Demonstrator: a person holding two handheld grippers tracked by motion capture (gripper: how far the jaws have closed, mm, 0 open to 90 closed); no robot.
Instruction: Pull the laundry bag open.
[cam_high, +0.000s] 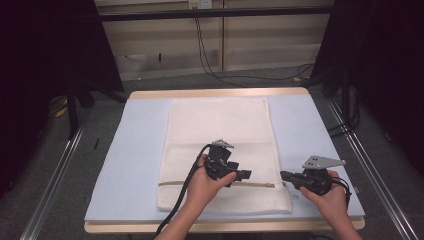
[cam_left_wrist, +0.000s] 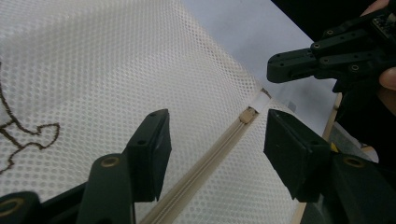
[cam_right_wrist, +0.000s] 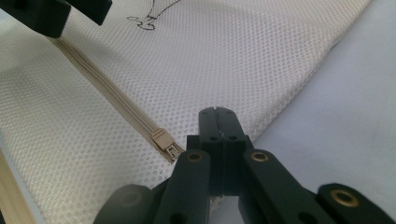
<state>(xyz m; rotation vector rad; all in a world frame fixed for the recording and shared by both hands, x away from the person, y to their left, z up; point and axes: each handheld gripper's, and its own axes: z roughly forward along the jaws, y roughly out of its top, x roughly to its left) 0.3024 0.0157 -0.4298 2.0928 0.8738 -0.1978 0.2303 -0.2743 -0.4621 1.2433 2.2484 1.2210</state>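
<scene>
A white mesh laundry bag (cam_high: 217, 135) lies flat on a pale blue mat (cam_high: 140, 150). A beige zipper (cam_left_wrist: 210, 156) runs across the bag's near end, with its slider (cam_left_wrist: 248, 114) at the right end. My left gripper (cam_left_wrist: 215, 121) is just above the bag with its jaws open, one on each side of the zipper line and short of the slider. Nothing is pressed between them. My right gripper (cam_right_wrist: 218, 112) is shut at the bag's right edge, its tip right beside the slider (cam_right_wrist: 163, 139). In the high view both grippers (cam_high: 247, 175) (cam_high: 284, 175) point toward each other.
The mat covers a wooden table (cam_high: 220, 93) with metal rails on the floor at both sides. Bare mat (cam_right_wrist: 336, 116) lies to the right of the bag. Dark embroidery (cam_left_wrist: 28, 133) marks the mesh. Cables trail on the floor behind the table.
</scene>
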